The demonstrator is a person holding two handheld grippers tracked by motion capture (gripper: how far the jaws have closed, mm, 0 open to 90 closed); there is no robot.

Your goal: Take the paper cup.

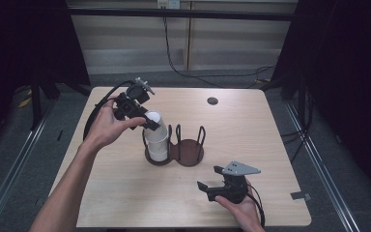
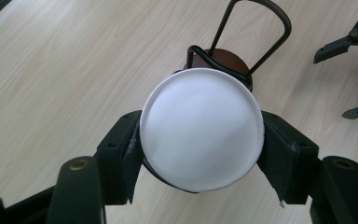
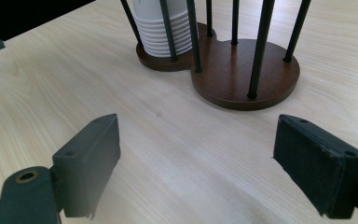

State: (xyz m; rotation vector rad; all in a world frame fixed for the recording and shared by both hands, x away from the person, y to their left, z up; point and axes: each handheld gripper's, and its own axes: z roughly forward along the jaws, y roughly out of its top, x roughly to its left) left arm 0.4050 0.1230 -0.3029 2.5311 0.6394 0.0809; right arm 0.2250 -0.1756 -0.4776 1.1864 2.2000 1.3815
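A stack of upside-down white paper cups (image 1: 157, 145) stands in the left ring of a dark brown two-ring wire cup holder (image 1: 189, 153). My left gripper (image 1: 150, 123) is shut on the top white cup (image 1: 154, 120), tilted above the stack. From the left gripper view, the cup's round bottom (image 2: 201, 128) sits squeezed between both pads (image 2: 286, 156). My right gripper (image 1: 211, 180) rests low near the table's front right, open, with nothing between its pads (image 3: 89, 161). It faces the holder's bare right ring (image 3: 245, 70) and the nested cup rims (image 3: 165, 37).
The light wood table (image 1: 125, 193) has a small round dark cap (image 1: 212, 101) near its far edge. The floor and dark curtains surround it. A cable trails from the left gripper over the table's left side.
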